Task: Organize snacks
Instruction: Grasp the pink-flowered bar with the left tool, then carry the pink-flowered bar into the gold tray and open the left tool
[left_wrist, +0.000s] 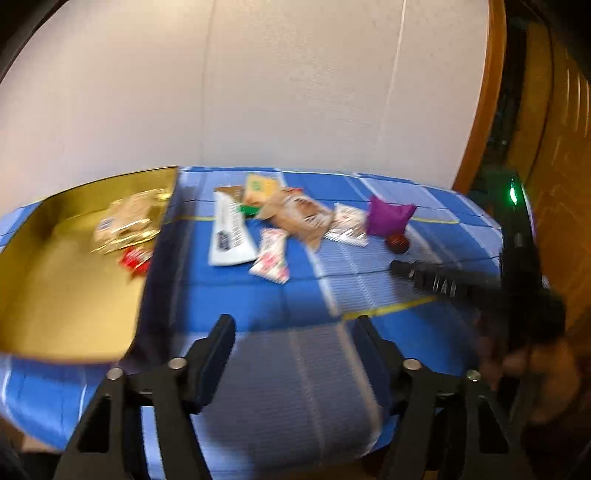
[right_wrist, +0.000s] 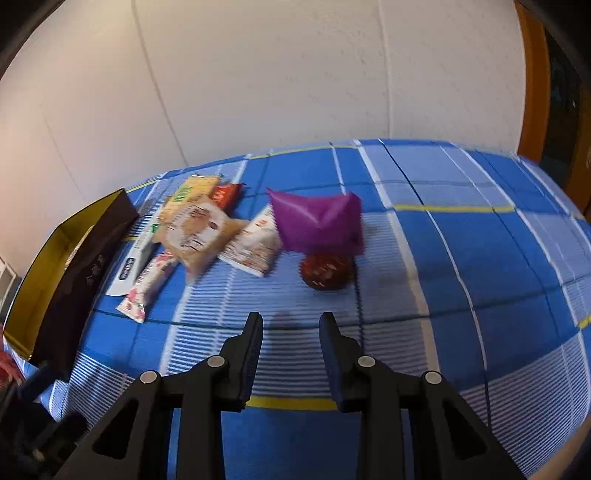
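Note:
A pile of snack packets lies on the blue checked cloth: a long white bar (left_wrist: 231, 236), a pink-and-white packet (left_wrist: 271, 260), a tan biscuit packet (left_wrist: 301, 216), a white packet (left_wrist: 349, 223), a purple pouch (left_wrist: 388, 218) and a dark red round sweet (left_wrist: 398, 243). They also show in the right wrist view: purple pouch (right_wrist: 319, 221), round sweet (right_wrist: 325, 271), tan packet (right_wrist: 197, 230). A gold-lined box (left_wrist: 55, 295) at the left holds a few packets. My left gripper (left_wrist: 293, 332) is open and empty. My right gripper (right_wrist: 290, 328) is open and empty, short of the round sweet.
The box's dark outer wall (right_wrist: 81, 266) stands left of the pile. The right gripper's body (left_wrist: 461, 284) shows at the right of the left wrist view. A white wall stands behind the table and a wooden door frame (left_wrist: 484, 96) at the right.

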